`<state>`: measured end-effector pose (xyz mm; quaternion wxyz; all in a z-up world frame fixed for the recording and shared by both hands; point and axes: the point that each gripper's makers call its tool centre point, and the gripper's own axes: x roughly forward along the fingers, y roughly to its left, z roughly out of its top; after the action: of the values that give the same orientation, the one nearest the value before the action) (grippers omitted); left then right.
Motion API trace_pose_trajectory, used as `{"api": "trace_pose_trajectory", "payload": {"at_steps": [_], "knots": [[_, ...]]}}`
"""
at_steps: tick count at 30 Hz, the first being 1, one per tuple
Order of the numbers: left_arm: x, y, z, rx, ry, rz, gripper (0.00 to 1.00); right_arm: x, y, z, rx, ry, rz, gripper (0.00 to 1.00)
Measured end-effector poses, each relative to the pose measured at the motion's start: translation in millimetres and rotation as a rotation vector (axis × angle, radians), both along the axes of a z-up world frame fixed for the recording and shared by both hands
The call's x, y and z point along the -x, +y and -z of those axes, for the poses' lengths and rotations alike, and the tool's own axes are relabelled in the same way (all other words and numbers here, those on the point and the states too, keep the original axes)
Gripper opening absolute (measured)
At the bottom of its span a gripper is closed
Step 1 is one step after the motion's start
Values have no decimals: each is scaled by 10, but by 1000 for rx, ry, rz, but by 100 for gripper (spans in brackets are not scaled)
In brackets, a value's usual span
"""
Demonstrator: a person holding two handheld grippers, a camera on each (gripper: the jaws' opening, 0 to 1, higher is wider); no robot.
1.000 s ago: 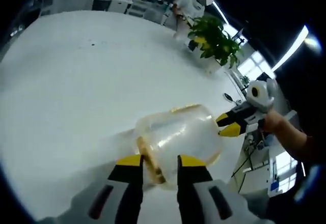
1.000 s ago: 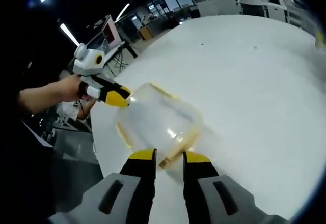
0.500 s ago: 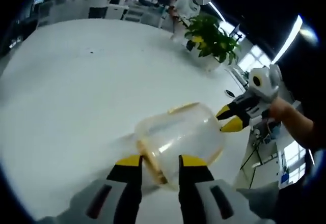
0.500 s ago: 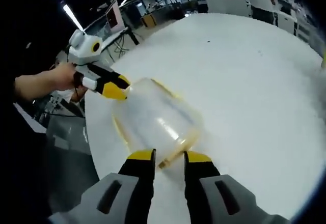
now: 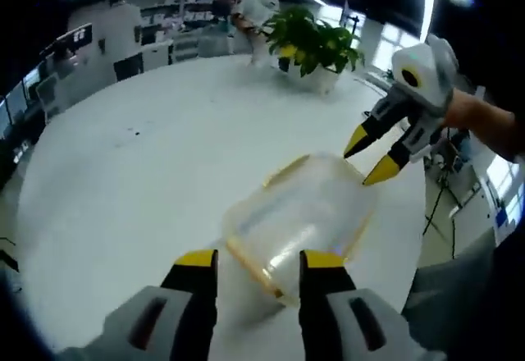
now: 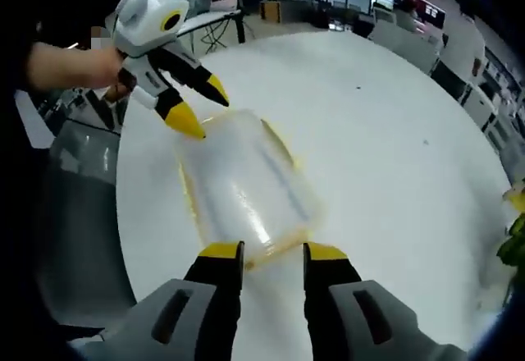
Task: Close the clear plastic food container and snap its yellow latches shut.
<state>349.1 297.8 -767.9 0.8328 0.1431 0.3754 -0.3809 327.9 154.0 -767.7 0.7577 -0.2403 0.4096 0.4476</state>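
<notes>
Lid judged already seated on the clear plastic container (image 5: 299, 221), sitting on the white worktop (image 5: 123, 180) near its edge; yellow rim band visible all round between lid and base, no obvious gap. Latches: one yellow latch (image 5: 285, 171) at the far end in the left gripper view, appears raised or loose rather than pressed flat, though too blurred to call with certainty; another latch (image 6: 276, 138) along the long side in the right gripper view, state equally unclear. Snapping of latches therefore judged still outstanding, closing step likely done. Left claw (image 5: 253, 261) open, its two jaws straddling the near end of the container without a visible pinch; same claw seen from the other side (image 6: 190, 105) with tips spread, one tip touching or just above the container corner. Right claw (image 6: 272, 252) likewise open, jaws either side of its near end of the container; seen from the left gripper view (image 5: 369, 154), tips parted at the far corner. Container contents: nothing discernible through the cloudy walls, apparently empty. Potted plant (image 5: 316, 45) well apart at the far side of the worktop
</notes>
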Motion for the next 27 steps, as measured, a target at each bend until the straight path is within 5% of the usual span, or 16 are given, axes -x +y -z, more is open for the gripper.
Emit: {"api": "trace_pose_trajectory", "payload": {"at_steps": [4,9,27], "knots": [[-35,-124,-120,-42,-99,110,33,-40,113,-70,-62,-11,-12,31],[-4,-332,-140,-62,-144,253,29,-55,238,-115,-73,-43,-74,31],[153,-581,-69,-101,-133,449,29,-162,718,-155,-79,-55,-252,28]]}}
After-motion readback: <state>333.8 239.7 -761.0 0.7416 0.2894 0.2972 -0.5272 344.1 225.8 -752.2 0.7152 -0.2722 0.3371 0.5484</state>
